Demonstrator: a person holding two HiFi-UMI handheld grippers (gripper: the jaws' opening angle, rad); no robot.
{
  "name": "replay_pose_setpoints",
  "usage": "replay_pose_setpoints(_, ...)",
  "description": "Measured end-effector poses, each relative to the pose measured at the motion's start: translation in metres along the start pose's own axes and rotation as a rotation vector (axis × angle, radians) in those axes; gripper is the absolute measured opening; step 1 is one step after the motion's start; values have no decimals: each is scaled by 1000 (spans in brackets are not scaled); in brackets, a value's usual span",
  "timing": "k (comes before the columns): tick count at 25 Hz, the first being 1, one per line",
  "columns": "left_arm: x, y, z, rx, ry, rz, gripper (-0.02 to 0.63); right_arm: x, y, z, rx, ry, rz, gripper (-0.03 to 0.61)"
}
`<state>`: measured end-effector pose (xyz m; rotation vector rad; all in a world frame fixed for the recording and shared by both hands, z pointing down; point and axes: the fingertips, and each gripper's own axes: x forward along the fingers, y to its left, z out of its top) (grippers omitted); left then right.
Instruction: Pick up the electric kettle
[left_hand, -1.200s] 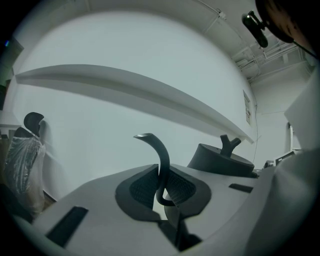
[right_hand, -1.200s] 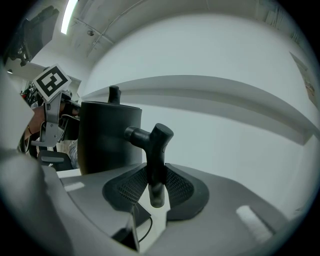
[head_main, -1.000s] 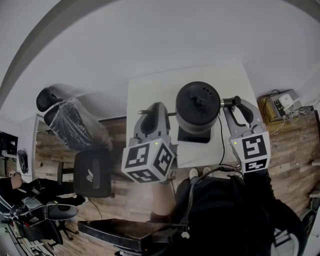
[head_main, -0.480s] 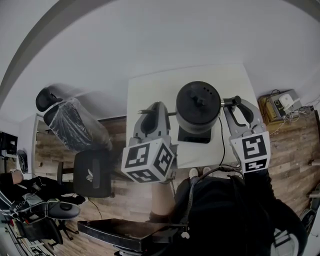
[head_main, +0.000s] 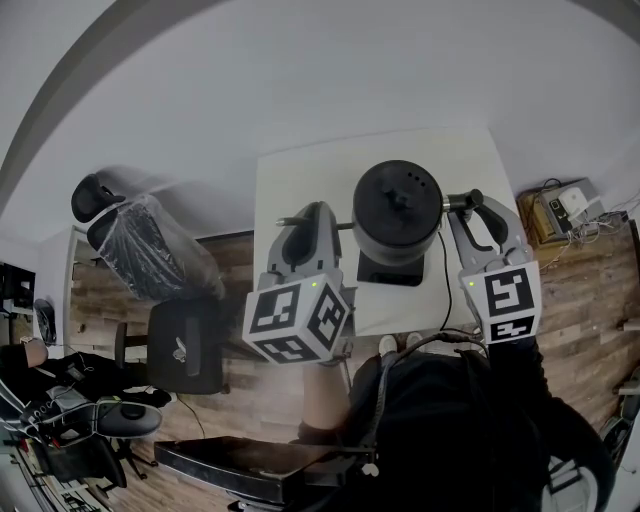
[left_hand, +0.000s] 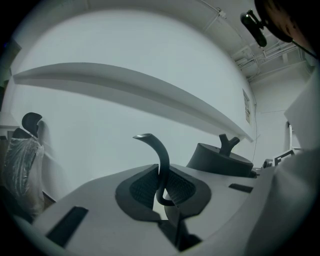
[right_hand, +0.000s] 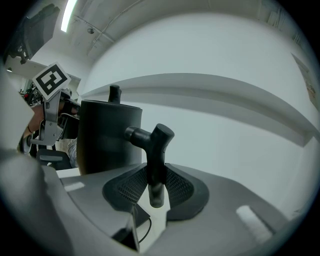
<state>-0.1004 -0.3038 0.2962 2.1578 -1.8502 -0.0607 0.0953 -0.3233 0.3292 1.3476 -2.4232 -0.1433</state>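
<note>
1. My left gripper (left_hand: 163, 189) is pinched almost shut on the thin curved spout (left_hand: 161, 152).
2. My right gripper (right_hand: 156, 189) is clamped partway closed on the handle (right_hand: 155, 165).
3. The electric kettle (head_main: 396, 210) stands between the two grippers, lid on, over its dark base (head_main: 388, 273) on the white table (head_main: 300, 178).

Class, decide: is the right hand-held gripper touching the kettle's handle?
Touching. The right gripper view shows the right hand-held gripper closed on the kettle handle, pads against both sides.
</note>
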Motion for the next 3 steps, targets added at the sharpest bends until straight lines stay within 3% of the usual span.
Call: replay_pose_setpoints(3,2,3,-1,0,2,2,28,3,1,0,0,-1,1,101)
